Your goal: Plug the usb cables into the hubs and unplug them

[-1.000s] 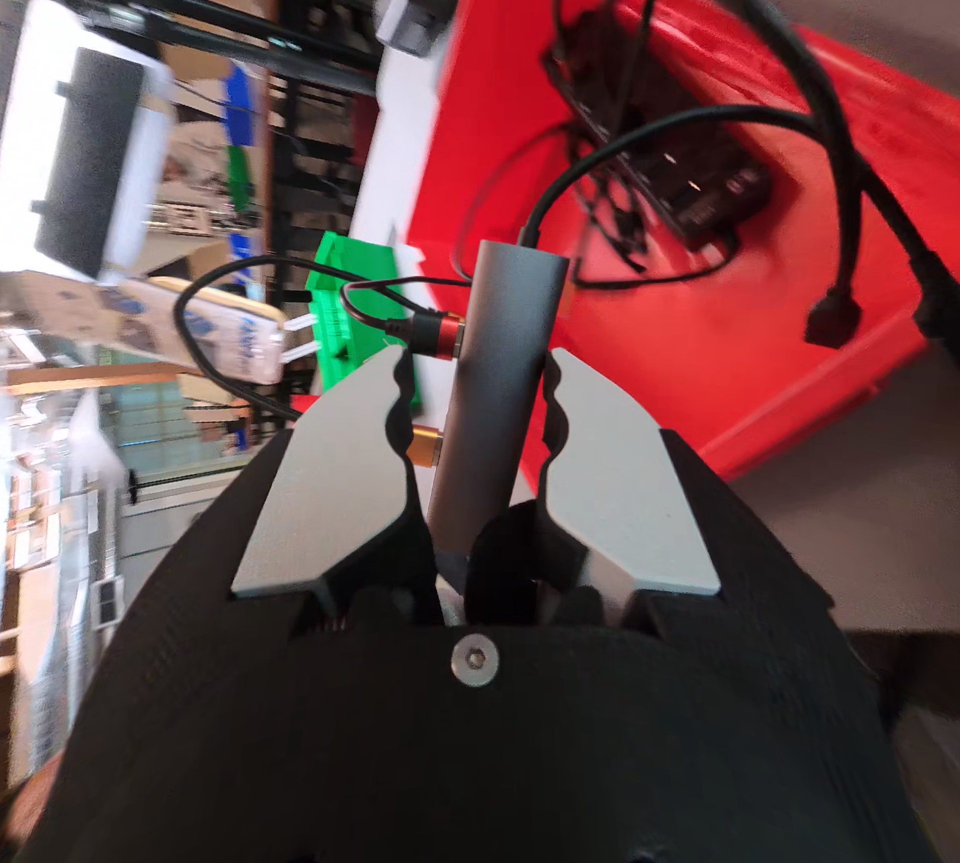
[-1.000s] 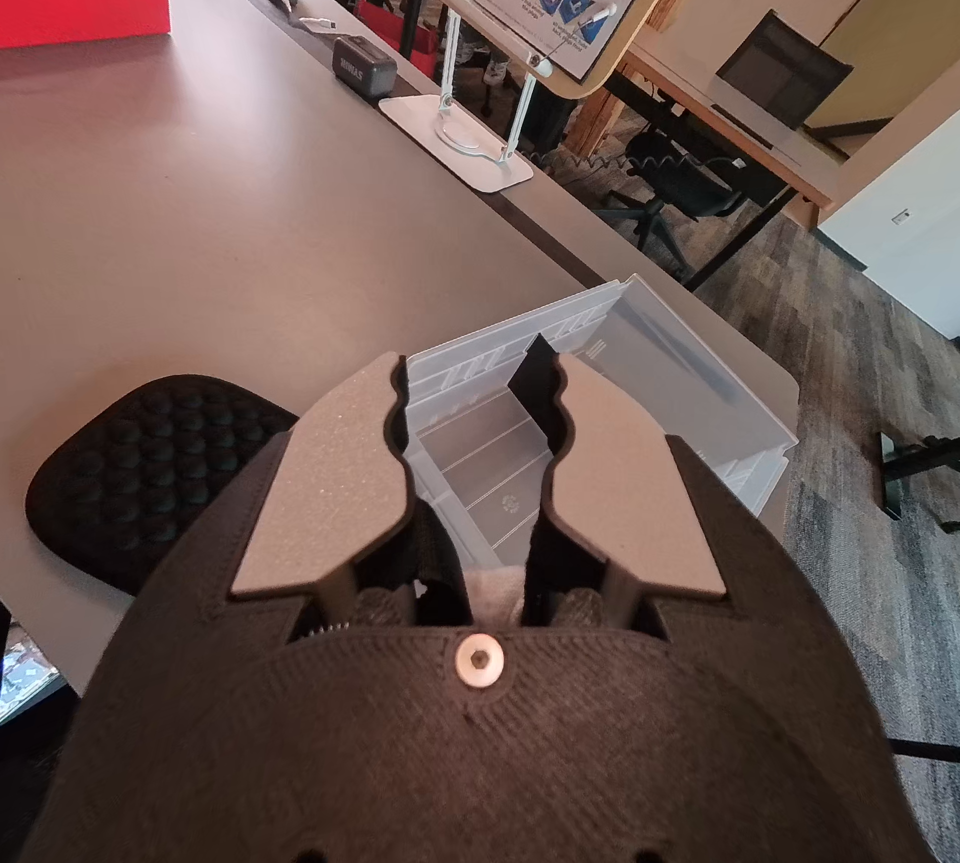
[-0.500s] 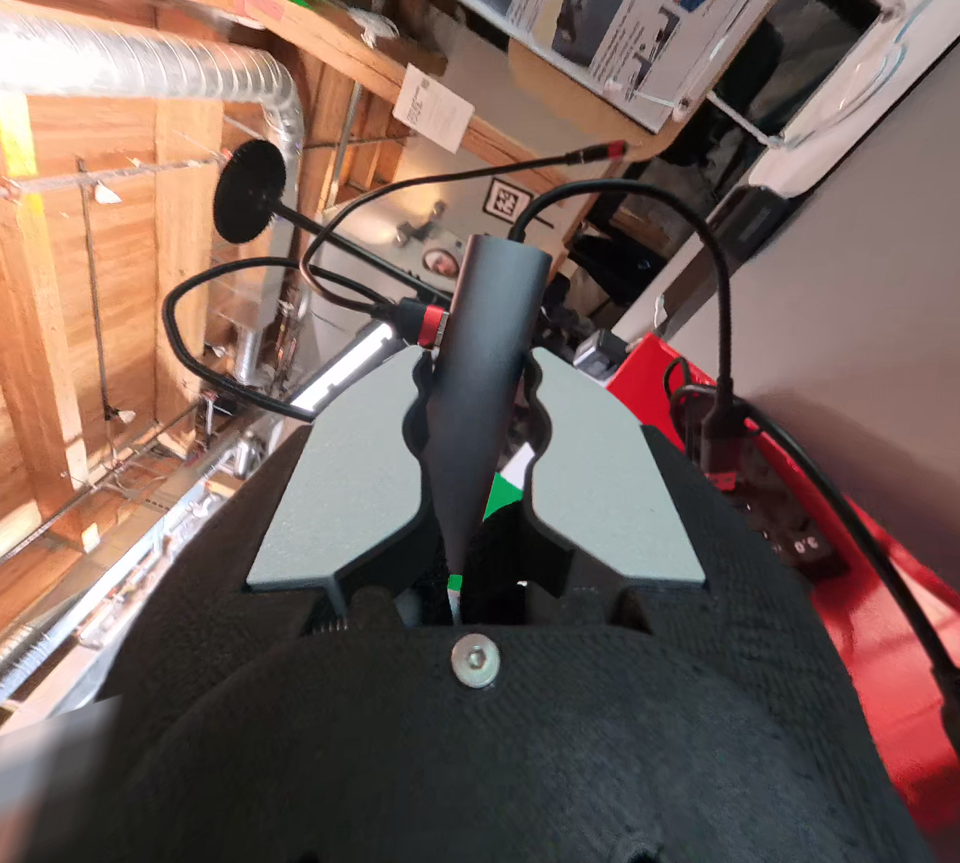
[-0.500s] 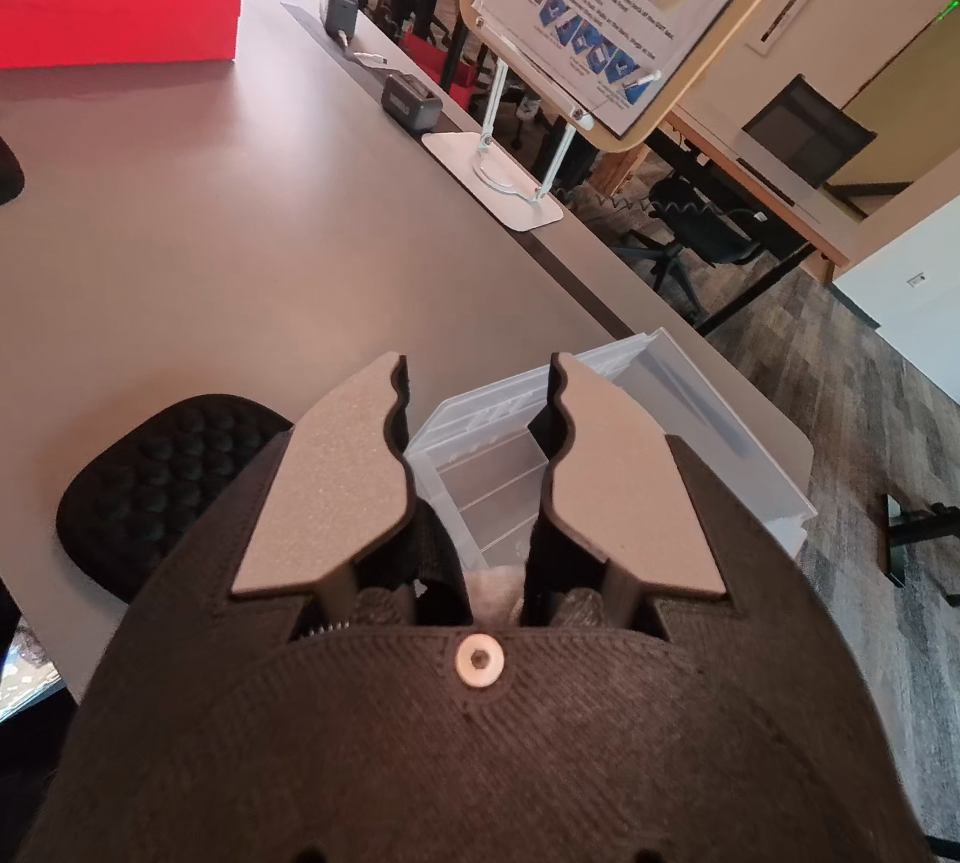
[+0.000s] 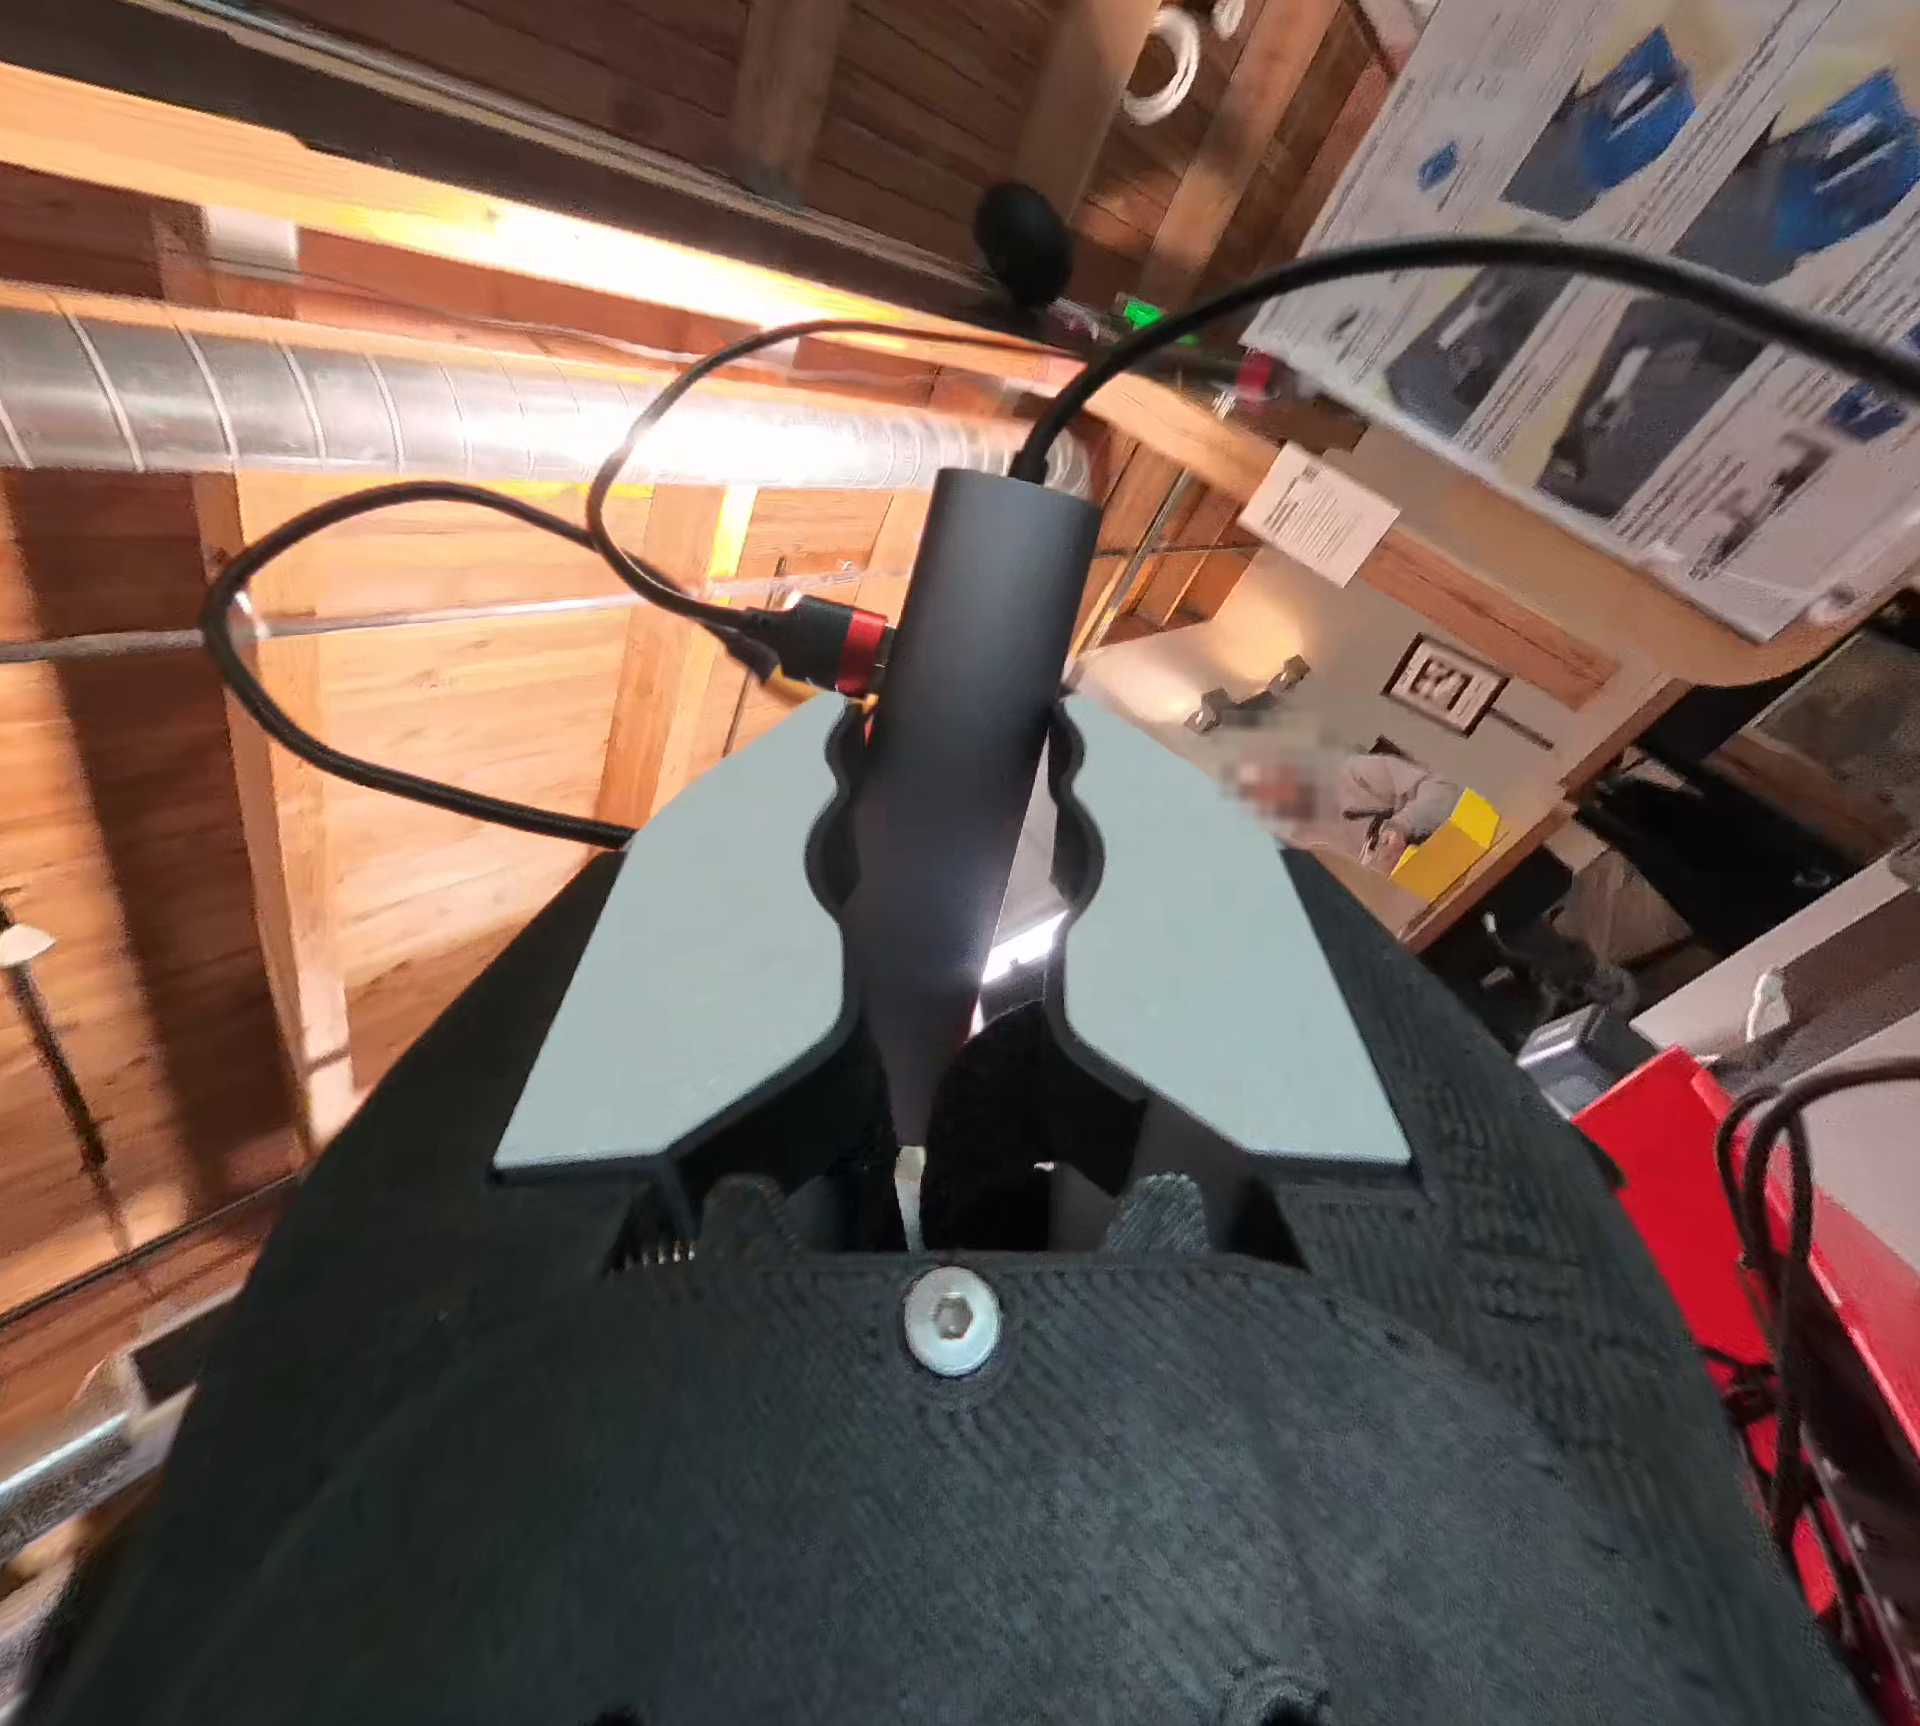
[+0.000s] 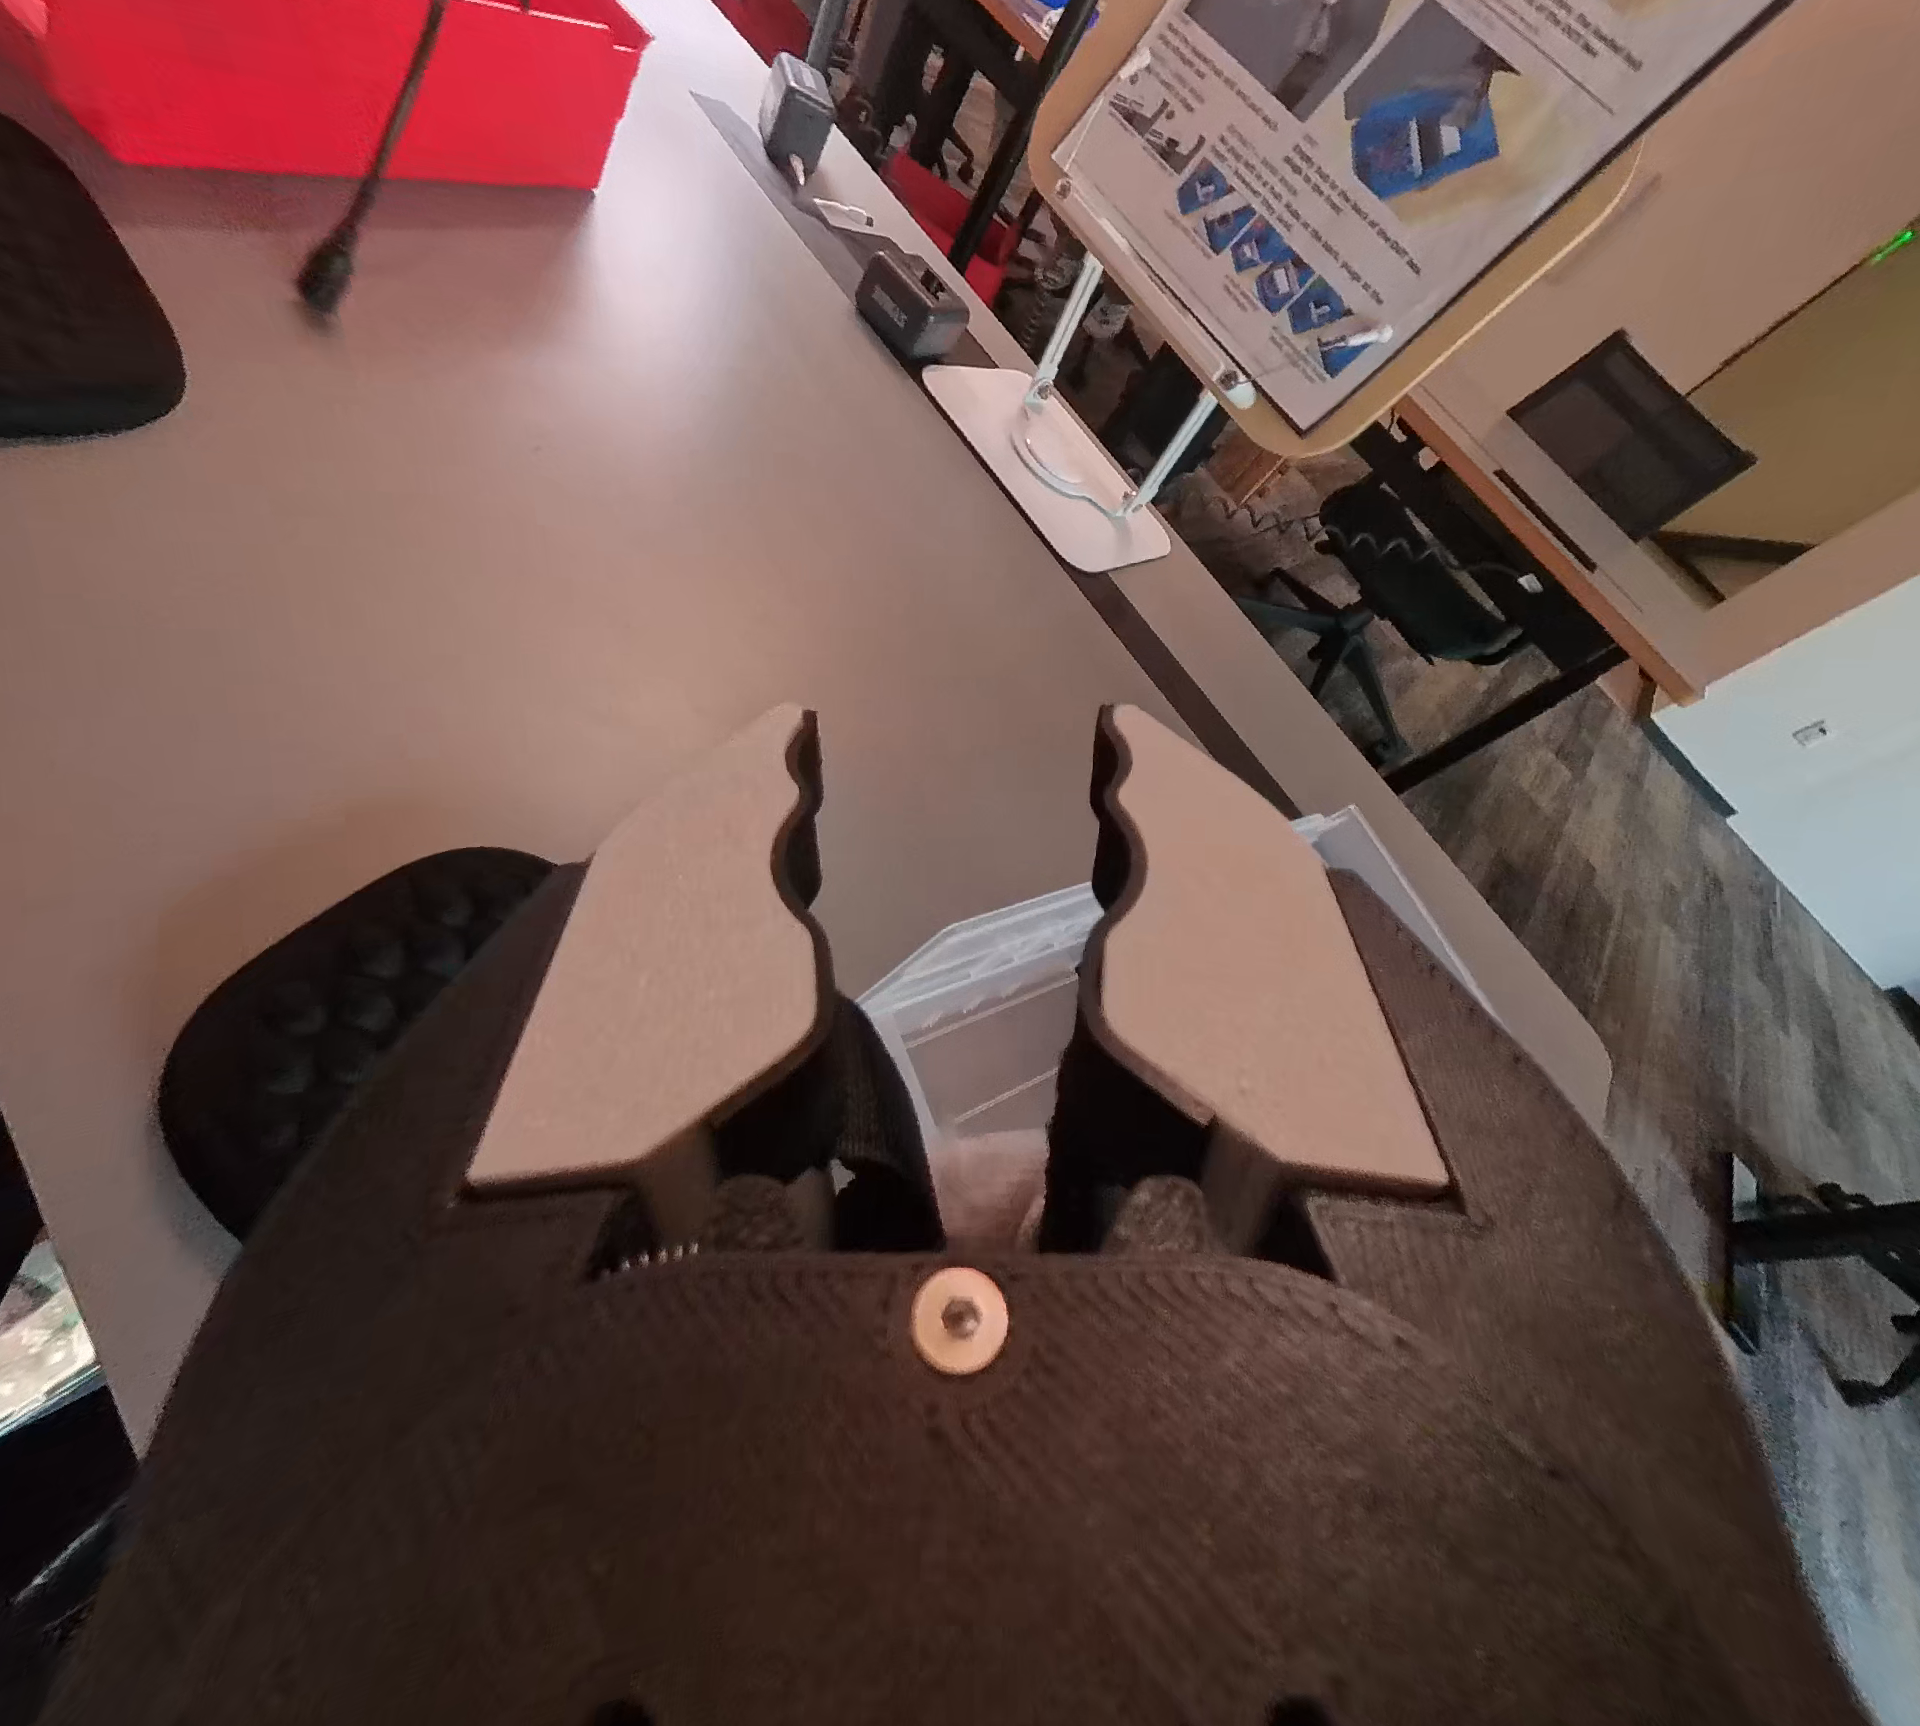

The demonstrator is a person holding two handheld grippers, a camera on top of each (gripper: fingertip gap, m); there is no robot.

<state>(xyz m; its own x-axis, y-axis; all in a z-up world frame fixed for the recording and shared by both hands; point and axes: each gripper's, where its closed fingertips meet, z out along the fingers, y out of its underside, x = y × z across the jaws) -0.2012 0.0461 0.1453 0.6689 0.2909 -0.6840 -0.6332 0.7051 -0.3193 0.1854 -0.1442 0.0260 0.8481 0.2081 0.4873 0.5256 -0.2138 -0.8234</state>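
Tilted further upward since a second ago, the left gripper [image 5: 951, 731] now faces wooden ceiling beams and a silver duct [image 5: 416, 419], still clamped on the grey hub [image 5: 966, 689]; a red-collared plug [image 5: 847, 642] sits in the hub's left side and a black cable [image 5: 1351, 274] leaves its far end. The right gripper [image 6: 956, 741] has swung left, its jaws apart and holding nothing, above bare tabletop [image 6: 582, 533] with free room ahead. A clear box [image 6: 997, 1001] lies just below it. Farther off, a red bin [image 6: 312, 55] holds cables, one plug [image 6: 327, 279] trailing over its wall. A printed sheet on a stand [image 6: 1403, 66] sits at the tabletop's far edge.
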